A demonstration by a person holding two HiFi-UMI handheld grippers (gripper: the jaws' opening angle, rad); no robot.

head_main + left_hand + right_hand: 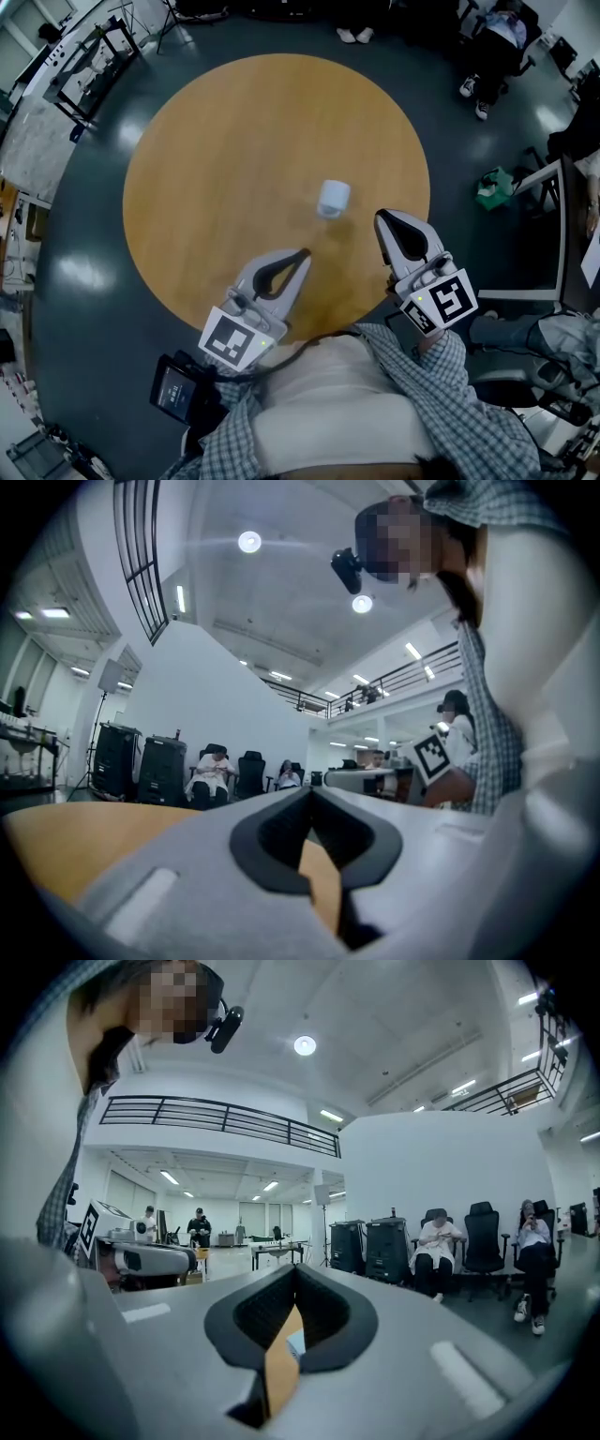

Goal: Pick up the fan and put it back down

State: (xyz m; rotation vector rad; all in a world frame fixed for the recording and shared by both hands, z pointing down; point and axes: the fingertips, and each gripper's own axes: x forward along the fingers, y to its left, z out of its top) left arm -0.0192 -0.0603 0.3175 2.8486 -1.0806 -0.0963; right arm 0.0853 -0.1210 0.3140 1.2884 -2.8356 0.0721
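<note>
The fan [333, 199], a small pale unit with rounded corners, stood on the round, smooth wood-grain table [206, 187] near its middle, held by neither gripper; the lift-and-return was judged either complete or not yet begun. The left gripper [303, 253] and right gripper [382, 219], grey moulded shells with black padded jaws, were both pressed together on nothing, clear of the fan.

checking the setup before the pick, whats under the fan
The fan stands on the round wooden table; only bare wood shows around it. The spot beneath its base is covered.
</note>
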